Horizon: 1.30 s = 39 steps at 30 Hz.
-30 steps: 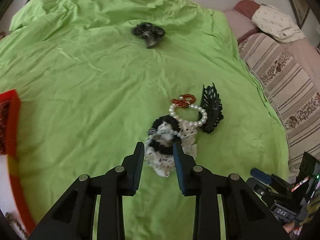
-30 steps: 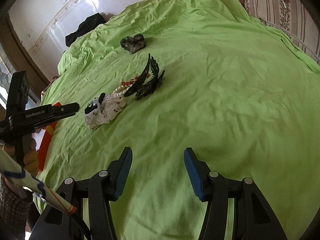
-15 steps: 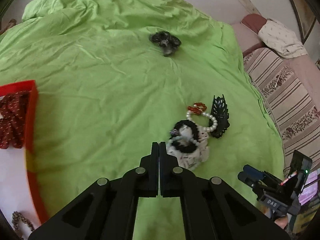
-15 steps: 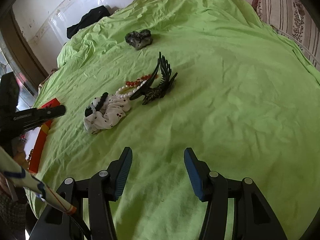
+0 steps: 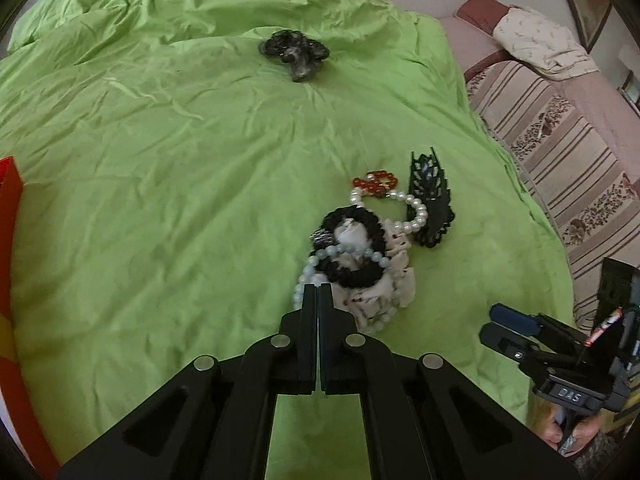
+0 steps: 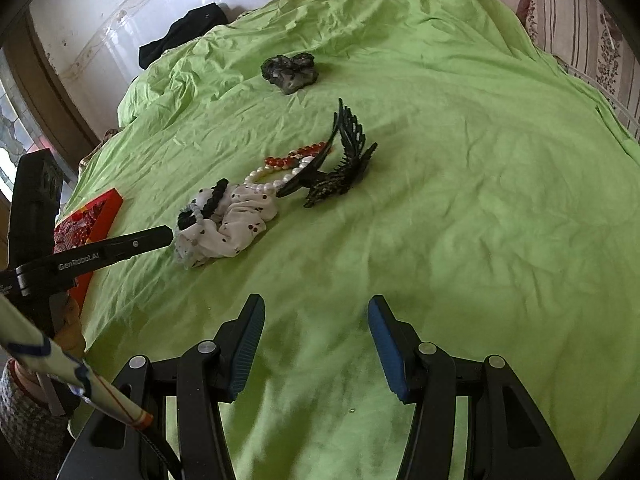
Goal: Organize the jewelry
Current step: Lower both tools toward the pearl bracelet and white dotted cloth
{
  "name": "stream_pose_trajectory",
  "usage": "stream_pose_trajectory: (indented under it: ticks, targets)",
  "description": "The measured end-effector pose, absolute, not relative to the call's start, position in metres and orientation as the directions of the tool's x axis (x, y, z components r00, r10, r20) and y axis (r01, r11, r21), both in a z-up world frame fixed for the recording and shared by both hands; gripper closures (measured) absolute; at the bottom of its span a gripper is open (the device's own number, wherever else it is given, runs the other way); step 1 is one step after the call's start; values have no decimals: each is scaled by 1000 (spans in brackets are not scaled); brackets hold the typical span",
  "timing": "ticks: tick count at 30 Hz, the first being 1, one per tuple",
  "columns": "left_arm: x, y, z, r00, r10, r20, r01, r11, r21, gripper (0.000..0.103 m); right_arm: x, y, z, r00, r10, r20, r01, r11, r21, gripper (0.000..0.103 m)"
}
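Observation:
A pile of jewelry lies on the green sheet: a white dotted scrunchie [image 5: 384, 284], a black scrunchie [image 5: 352, 240], a pale bead bracelet [image 5: 320, 264], a pearl bracelet [image 5: 412, 208], a red bead bracelet [image 5: 374, 182] and a black claw clip [image 5: 430, 208]. My left gripper [image 5: 318, 290] is shut with its tips at the near edge of the pile, by the pale bracelet; I cannot tell if it pinches anything. My right gripper [image 6: 316, 320] is open and empty above bare sheet, short of the pile [image 6: 228, 220]. The clip [image 6: 340, 160] shows there too.
A dark grey scrunchie [image 5: 296, 50] lies apart at the far side of the sheet [image 6: 290, 70]. A red tray [image 5: 10, 240] sits at the left edge, also in the right wrist view [image 6: 86, 228]. A striped sofa [image 5: 560, 140] runs along the right.
My left gripper closed, pulled back, then moved forward again to the near edge of the pile. The right gripper stayed open and drifted slightly.

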State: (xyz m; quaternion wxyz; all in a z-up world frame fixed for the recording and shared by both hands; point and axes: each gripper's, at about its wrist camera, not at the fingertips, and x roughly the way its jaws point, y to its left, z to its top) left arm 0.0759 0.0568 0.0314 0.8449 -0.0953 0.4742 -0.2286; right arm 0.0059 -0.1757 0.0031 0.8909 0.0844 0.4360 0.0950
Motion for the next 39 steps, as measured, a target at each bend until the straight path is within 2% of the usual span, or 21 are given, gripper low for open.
stream_pose_trajectory:
  ticks: [10, 17, 23, 29, 32, 34, 39]
  targets:
    - [85, 33, 16, 431, -397, -810, 311, 909, -279, 103, 14, -177, -3, 593, 236, -770, -93, 970, 225, 45]
    - [80, 40, 26, 464, -395, -793, 284, 914, -289, 103, 32, -184, 10, 618, 218, -755, -67, 972, 226, 45]
    - [53, 70, 49, 515, -401, -757, 248, 916, -317, 103, 55, -181, 25, 630, 275, -726, -81, 953, 291, 45]
    - [48, 93, 32, 510, -362, -780, 203, 932, -300, 103, 82, -183, 36, 672, 236, -702, -26, 955, 296, 45]
    - [48, 99, 27, 512, -398, -761, 204, 917, -342, 103, 89, -174, 43, 656, 307, -689, -75, 936, 345, 45]
    - [46, 100, 27, 524, -410, -747, 218, 912, -347, 103, 91, -159, 47, 649, 326, -687, -127, 937, 324, 45]
    - [45, 100, 23, 522, -424, -740, 235, 905, -353, 103, 116, -121, 37, 571, 331, -751, -191, 944, 270, 45]
